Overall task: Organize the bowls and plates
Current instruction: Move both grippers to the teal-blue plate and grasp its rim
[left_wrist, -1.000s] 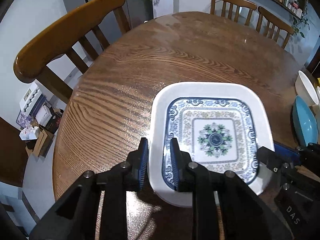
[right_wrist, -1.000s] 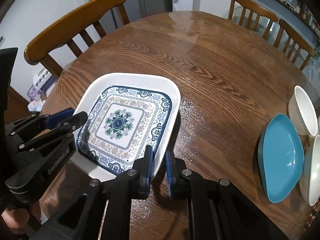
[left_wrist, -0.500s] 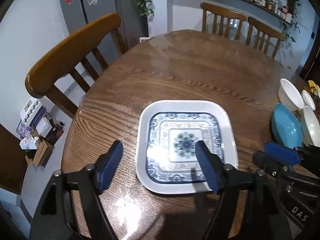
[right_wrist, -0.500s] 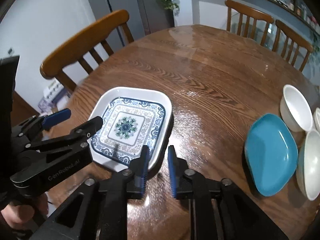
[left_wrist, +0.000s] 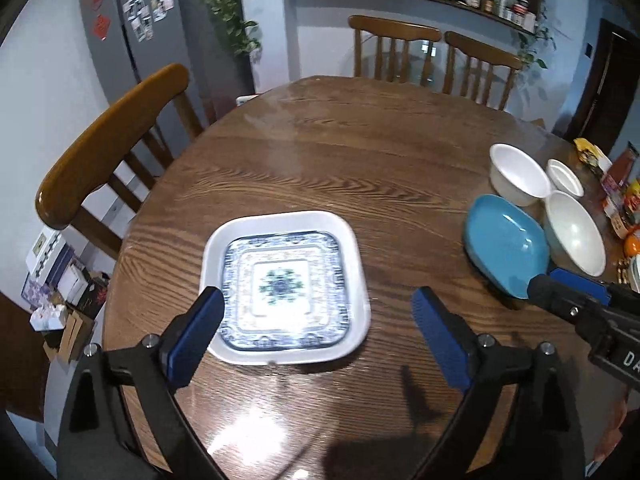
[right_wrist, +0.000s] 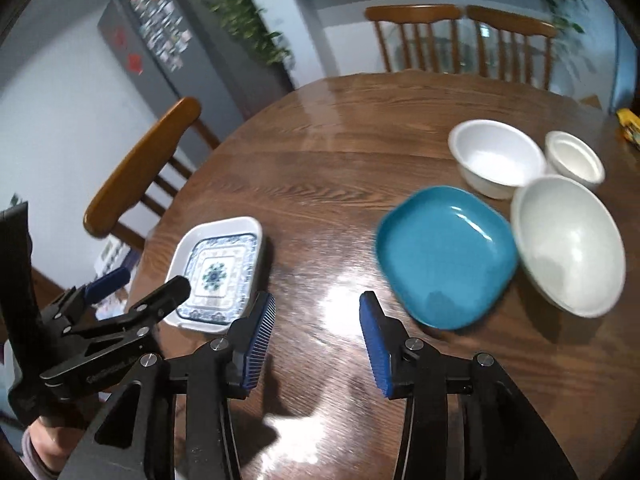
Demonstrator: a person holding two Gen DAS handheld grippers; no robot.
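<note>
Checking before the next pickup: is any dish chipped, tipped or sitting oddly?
Nothing stands out. The patterned plate lies flat on the table, the blue plate and three white bowls sit upright, no spills.

Indoor light is moderate and cool. A white glare patch sits on the glossy table (left_wrist: pixel 360 152) at about 6 o'clock in both views, just ahead of the tongs, whose soft shadows fall beside it. Both views are motion-blurred: the patterned plate (left_wrist: pixel 284 288) smears in the left wrist view, and the white bowl (right_wrist: pixel 568 244) at 3 o'clock and the far chairs smear in the right. Fisheye bending curves the walls, and black corners vignette each frame.
</note>
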